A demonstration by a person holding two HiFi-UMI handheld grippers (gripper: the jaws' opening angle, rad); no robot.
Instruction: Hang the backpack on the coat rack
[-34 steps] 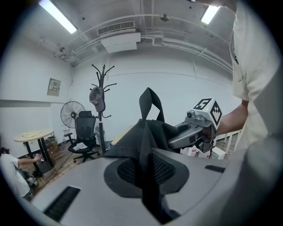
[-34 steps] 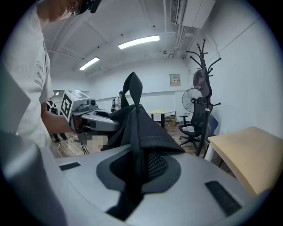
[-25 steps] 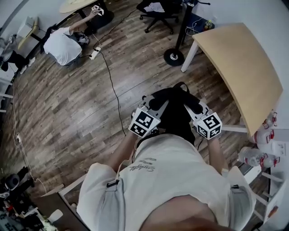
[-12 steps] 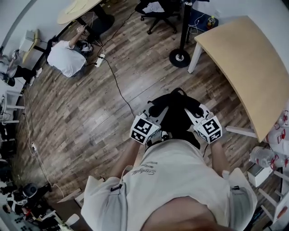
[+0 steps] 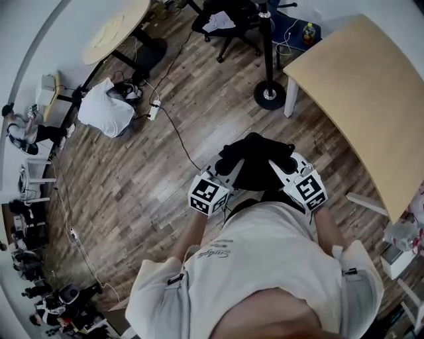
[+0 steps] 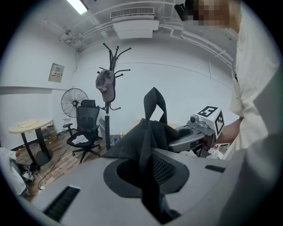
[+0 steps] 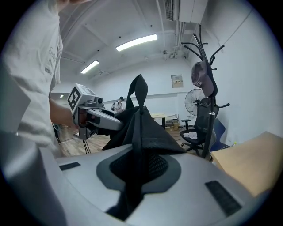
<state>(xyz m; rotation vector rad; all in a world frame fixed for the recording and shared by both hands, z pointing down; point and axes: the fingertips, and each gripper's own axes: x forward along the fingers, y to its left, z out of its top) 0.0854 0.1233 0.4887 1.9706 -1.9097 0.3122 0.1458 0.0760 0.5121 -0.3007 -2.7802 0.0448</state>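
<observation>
A black backpack (image 5: 255, 159) hangs between my two grippers in front of the person's body. My left gripper (image 5: 225, 173) is shut on its black fabric (image 6: 148, 145), and my right gripper (image 5: 278, 169) is shut on the other side (image 7: 139, 137). The carry loop (image 6: 154, 102) stands up above the jaws. The black coat rack (image 6: 110, 97) stands ahead on the far side of the room, with a grey cap (image 6: 105, 84) on one hook; its round base (image 5: 269, 94) shows in the head view beside the table.
A light wooden table (image 5: 358, 93) stands at the right, close to the rack. A black office chair (image 5: 225, 20) and a standing fan (image 6: 75, 99) are near the rack. A person in white (image 5: 106, 112) crouches on the wooden floor at left; a cable (image 5: 175, 136) runs across it.
Both grippers have carried the backpack forward across the floor; the rack base, chair and table have come nearer and the view has shifted. The grips are unchanged.
</observation>
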